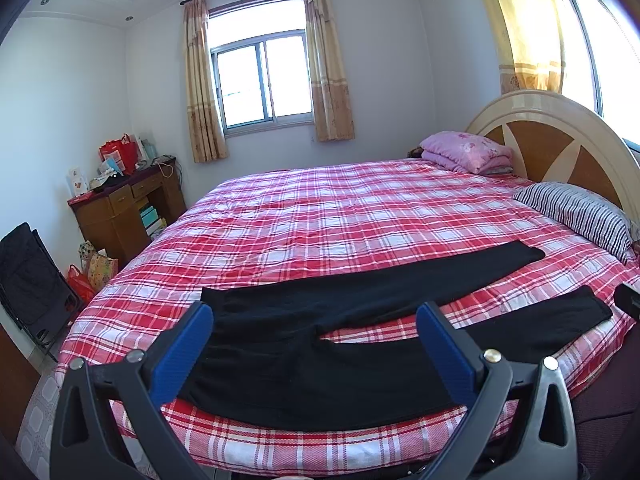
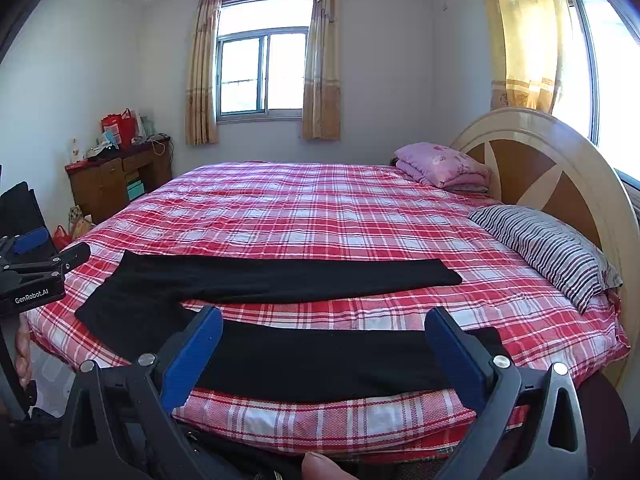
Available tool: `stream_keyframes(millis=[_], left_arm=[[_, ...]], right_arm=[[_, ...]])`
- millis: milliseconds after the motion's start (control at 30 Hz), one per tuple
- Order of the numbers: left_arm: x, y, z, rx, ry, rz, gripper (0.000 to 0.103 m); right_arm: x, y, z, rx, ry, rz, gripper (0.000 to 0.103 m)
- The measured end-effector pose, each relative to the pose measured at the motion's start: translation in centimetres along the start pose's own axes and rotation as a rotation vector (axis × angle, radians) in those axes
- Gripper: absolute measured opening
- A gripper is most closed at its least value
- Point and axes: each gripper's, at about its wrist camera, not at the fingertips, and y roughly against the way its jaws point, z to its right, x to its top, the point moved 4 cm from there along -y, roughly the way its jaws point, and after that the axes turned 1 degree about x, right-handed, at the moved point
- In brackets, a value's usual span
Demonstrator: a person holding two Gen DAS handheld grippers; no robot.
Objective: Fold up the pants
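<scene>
Black pants [image 1: 320, 344] lie flat on the near side of the bed [image 1: 320, 216], waist to the left, both legs spread apart and running right. They also show in the right wrist view [image 2: 300, 280]. My left gripper [image 1: 316, 312] is open and empty, held above the waist and seat part near the bed's front edge. My right gripper [image 2: 324, 316] is open and empty, held above the near leg [image 2: 320, 360]. The left gripper also shows at the left edge of the right wrist view [image 2: 36, 268].
The bed has a red plaid cover. A striped pillow [image 2: 548, 248] and a folded pink quilt [image 2: 440, 164] lie by the headboard [image 2: 552, 168] on the right. A wooden desk [image 1: 124, 208] with bags stands at the far left wall.
</scene>
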Motion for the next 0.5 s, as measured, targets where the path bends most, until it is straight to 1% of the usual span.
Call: stream_keyframes(millis=[500], left_arm=[[-0.07, -0.17, -0.29, 0.003, 0.009, -0.002, 0.103]], right_arm=[[-0.11, -0.30, -0.03, -0.001, -0.001, -0.008, 0.102]])
